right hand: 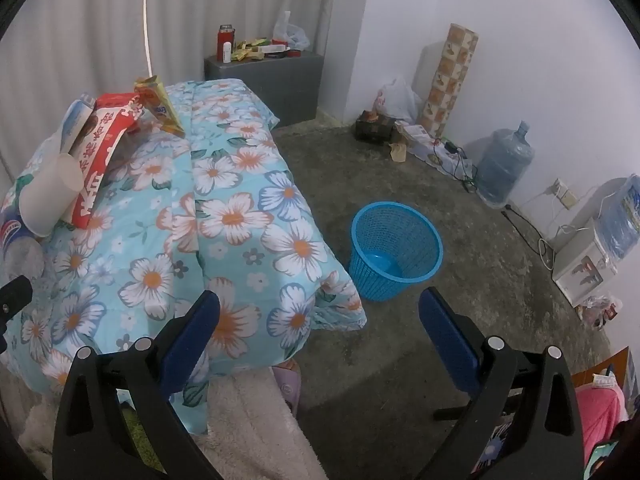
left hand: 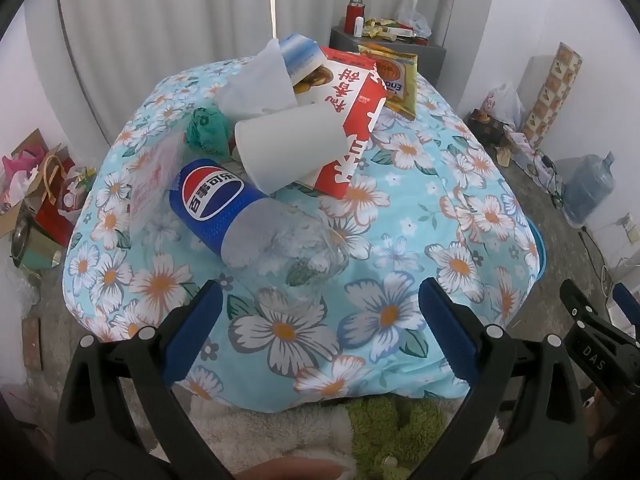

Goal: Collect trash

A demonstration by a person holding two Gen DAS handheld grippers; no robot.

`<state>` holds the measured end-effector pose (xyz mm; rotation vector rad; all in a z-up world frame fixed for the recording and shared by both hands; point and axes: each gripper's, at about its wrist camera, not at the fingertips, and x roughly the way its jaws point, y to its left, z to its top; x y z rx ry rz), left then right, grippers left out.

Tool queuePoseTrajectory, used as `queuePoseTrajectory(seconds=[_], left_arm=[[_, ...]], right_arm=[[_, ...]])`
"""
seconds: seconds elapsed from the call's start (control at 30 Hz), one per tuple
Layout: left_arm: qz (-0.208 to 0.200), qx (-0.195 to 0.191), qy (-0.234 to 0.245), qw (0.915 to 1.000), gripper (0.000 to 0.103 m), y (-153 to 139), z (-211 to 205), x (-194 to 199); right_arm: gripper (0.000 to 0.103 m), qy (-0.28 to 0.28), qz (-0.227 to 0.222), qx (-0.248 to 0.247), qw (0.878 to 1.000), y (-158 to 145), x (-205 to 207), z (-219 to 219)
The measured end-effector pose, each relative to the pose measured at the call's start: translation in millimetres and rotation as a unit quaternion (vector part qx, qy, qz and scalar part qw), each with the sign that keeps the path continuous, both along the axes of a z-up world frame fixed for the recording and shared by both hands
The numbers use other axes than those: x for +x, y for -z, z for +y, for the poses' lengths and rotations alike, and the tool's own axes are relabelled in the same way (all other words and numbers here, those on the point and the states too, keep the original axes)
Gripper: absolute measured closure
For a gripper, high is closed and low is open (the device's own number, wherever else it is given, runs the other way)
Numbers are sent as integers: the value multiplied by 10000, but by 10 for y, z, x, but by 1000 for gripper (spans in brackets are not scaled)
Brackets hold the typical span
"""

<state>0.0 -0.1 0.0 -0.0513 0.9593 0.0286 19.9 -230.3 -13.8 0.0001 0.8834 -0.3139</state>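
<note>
Trash lies piled on a table under a blue flowered cloth [left hand: 400, 248]. Nearest is an empty Pepsi bottle [left hand: 256, 224] on its side, behind it a white paper cup [left hand: 288, 144], a red and white carton [left hand: 352, 120], white tissue [left hand: 256, 80], a crumpled green bag [left hand: 206, 128] and a yellow snack packet [left hand: 394, 76]. My left gripper [left hand: 320, 336] hangs open over the near cloth, just short of the bottle. My right gripper [right hand: 320, 336] is open over the table's right corner, with a blue mesh waste basket [right hand: 396, 248] standing on the floor beyond it. The carton [right hand: 104, 148] and cup [right hand: 48, 196] show at that view's left.
A grey cabinet [right hand: 276, 80] with a red flask and packets stands behind the table. Along the right wall are a patterned roll [right hand: 452, 76], a water jug [right hand: 504, 164], cables and a white appliance [right hand: 584, 268]. Bags and boxes [left hand: 36, 188] crowd the floor at left.
</note>
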Motion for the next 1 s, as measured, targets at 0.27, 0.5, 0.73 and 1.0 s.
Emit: queuePoseTrajectory(seconds=[0.27,0.5,0.73,1.0], left_arm=[[-3,-21,7,10000,9,0,1,0],[-28,3,19,10000,9,-11,2,-3],[-29,-29,26,10000,9,-13,4,30],[0,-45,-9,10000,9,6,13,0]], right_arm=[[6,-12,0,14,10000,-8,1,-1],[6,-9,-4,20,10000,4,1,-8],[6,-19,-1,9,10000,-13,14,-30],[6,-25,1,8,10000,-5,7,14]])
